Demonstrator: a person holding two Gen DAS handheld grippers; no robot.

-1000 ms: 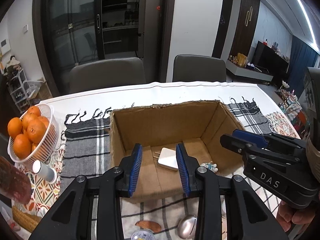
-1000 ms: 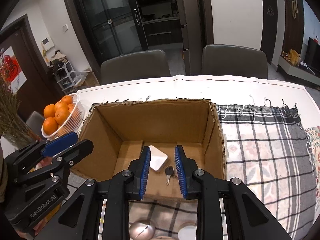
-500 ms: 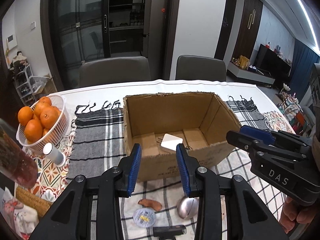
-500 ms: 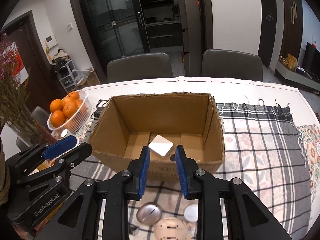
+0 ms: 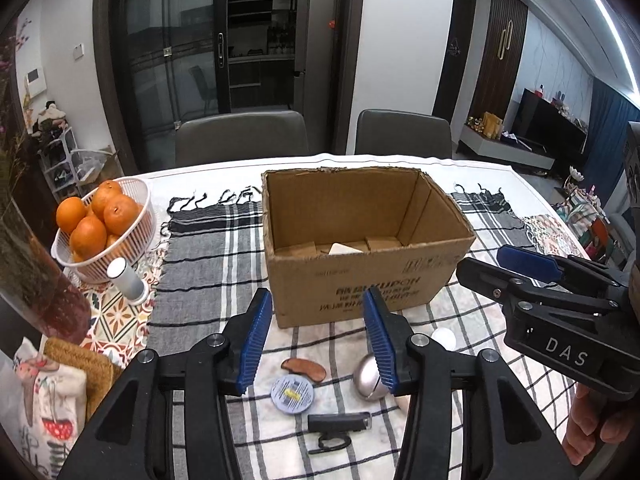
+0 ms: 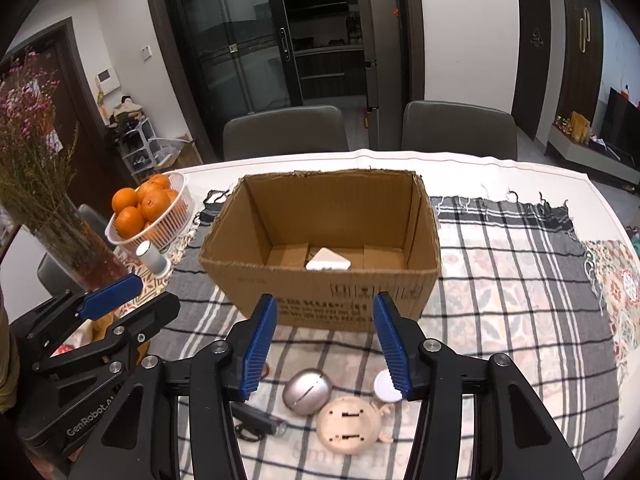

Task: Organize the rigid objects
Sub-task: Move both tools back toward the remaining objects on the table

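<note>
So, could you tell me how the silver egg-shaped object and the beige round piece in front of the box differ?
The silver egg-shaped object is domed, shiny metal with a slit across it; the beige round piece is flat, matte and shows rectangular slots. The beige one is wider and lies nearer the camera. Both rest on the checked cloth, outside the cardboard box.

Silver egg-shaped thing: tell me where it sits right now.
The silver egg-shaped thing lies on the checked cloth in front of the cardboard box, outside it. In the right wrist view, it sits just left of the small white disc.
</note>
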